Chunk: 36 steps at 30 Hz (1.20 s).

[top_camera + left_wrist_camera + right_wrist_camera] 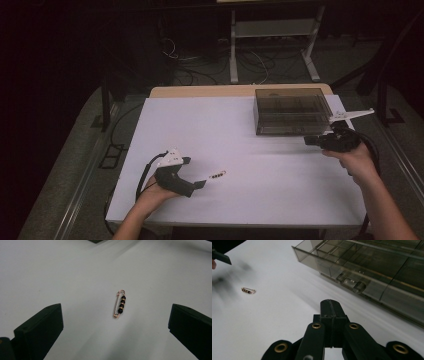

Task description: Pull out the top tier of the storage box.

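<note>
Left gripper (200, 184) sat low on the near-left part of the white table (240, 150), held in the person's left hand (152, 195), jaws spread wide with nothing between the pads. In the left gripper view its two black jaws stood far apart at the bottom corners, and the beaded safety pin (119, 304) lay flat on the table ahead of them, roughly centred in the gap but well forward of the tips, not touched. Pin was thin copper-coloured wire with a row of black beads and small gold spacers. In the high view the pin (217, 175) lay just beyond the left gripper's jaw tips, toward table centre.

Right gripper (310, 141) was held in the right hand (357, 160) at the far-right side of the table, raised off the surface, jaws pointing left along the front of the smoky clear plastic organiser box (290, 111). Jaws were shut flat against each other, empty, as seen in the right gripper view (331, 306). Box (372, 267) stood close on that view's upper right, with dividers inside and a latch on its front face; could not tell if any compartment held anything. Pin (248, 290) showed small and far off at that view's left, well apart from the right gripper. Dark floor and cables lay behind the table
</note>
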### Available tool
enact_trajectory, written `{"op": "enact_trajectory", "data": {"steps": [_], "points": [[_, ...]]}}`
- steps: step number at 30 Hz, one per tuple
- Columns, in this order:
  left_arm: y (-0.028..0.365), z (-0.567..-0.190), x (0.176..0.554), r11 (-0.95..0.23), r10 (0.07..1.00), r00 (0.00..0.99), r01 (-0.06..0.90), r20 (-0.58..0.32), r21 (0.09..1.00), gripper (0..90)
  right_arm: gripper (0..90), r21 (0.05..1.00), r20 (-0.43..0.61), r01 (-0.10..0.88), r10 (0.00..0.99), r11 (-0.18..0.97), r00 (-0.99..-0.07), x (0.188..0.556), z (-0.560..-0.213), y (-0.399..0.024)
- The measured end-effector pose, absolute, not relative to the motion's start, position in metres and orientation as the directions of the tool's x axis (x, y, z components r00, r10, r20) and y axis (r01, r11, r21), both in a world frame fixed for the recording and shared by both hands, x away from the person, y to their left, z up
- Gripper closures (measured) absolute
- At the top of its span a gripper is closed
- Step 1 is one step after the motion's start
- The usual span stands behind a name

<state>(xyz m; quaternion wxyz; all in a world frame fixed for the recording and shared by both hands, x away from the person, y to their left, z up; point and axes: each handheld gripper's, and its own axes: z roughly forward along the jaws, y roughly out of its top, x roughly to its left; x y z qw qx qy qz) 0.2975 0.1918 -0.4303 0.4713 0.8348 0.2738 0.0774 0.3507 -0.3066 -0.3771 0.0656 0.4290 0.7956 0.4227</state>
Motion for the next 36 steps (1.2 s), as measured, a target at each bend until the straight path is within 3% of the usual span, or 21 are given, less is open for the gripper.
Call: {"op": "enact_trajectory", "data": {"steps": [14, 36], "points": [[0.192, -0.431, 0.298, -0.403, 0.534, 0.836, 0.387, -0.13, 0.829, 0.0, 89.0, 0.74, 0.248, 0.616, 0.743, 0.269, -0.622, 0.375, -0.356, -0.312], [0.191, -0.431, 0.299, -0.403, 0.535, 0.834, 0.392, -0.134, 0.827, 0.0, 89.0, 0.726, 0.215, 0.619, 0.756, 0.299, -0.618, 0.414, -0.35, -0.305]]}}
